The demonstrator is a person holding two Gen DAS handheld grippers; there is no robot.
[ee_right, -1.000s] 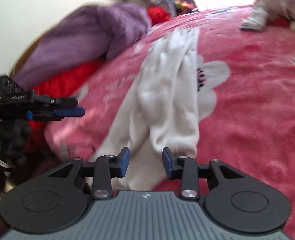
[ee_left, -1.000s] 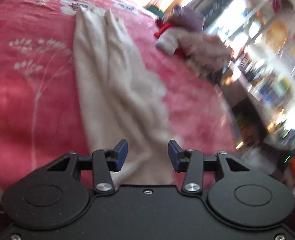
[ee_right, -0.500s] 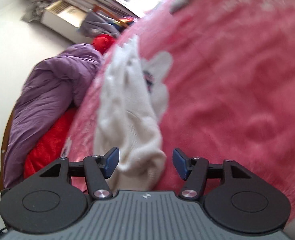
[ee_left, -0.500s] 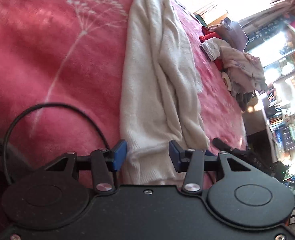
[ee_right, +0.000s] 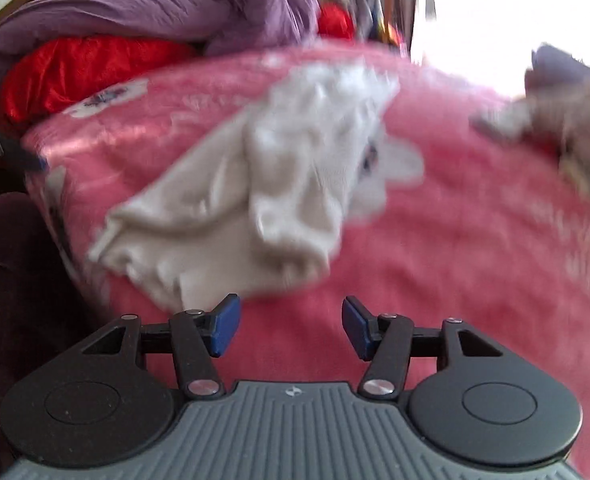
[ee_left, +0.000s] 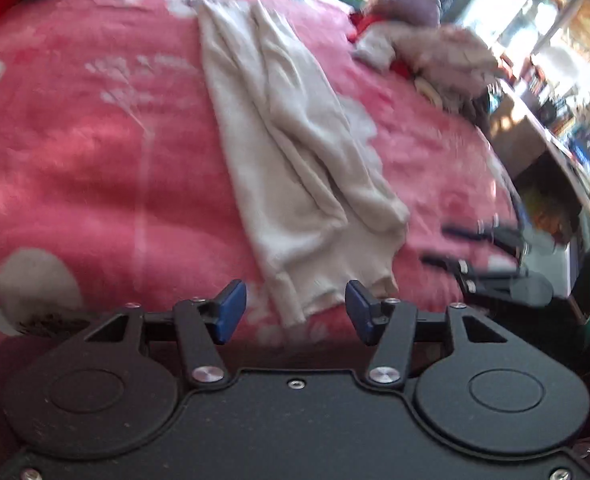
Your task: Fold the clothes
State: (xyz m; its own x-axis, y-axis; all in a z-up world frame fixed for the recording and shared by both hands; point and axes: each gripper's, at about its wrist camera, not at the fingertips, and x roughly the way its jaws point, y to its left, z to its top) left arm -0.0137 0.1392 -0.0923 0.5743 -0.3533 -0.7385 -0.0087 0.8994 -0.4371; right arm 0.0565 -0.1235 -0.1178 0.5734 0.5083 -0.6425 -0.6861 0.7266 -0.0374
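Note:
A cream knit garment (ee_left: 295,152) lies lengthwise on the pink flowered blanket (ee_left: 75,152), folded into a long strip. Its near hem sits just ahead of my left gripper (ee_left: 295,312), which is open with nothing between its blue pads. The right gripper (ee_left: 451,246) shows blurred at that view's right, also open. In the right wrist view the same garment (ee_right: 263,184) lies ahead and to the left of my right gripper (ee_right: 287,326), open over bare blanket (ee_right: 455,240). Neither gripper touches the cloth.
A heap of grey and red clothes (ee_left: 427,48) lies at the blanket's far right. A purple duvet (ee_right: 155,4) and red bedding (ee_right: 87,64) pile up at the bed's left end. Shelves and a desk (ee_left: 555,92) stand beyond the bed's right edge.
Both grippers have pulled back and swung; the garment's hem now lies farther ahead of the left pads, and the right gripper sits off the cloth's right side. Both stay open.

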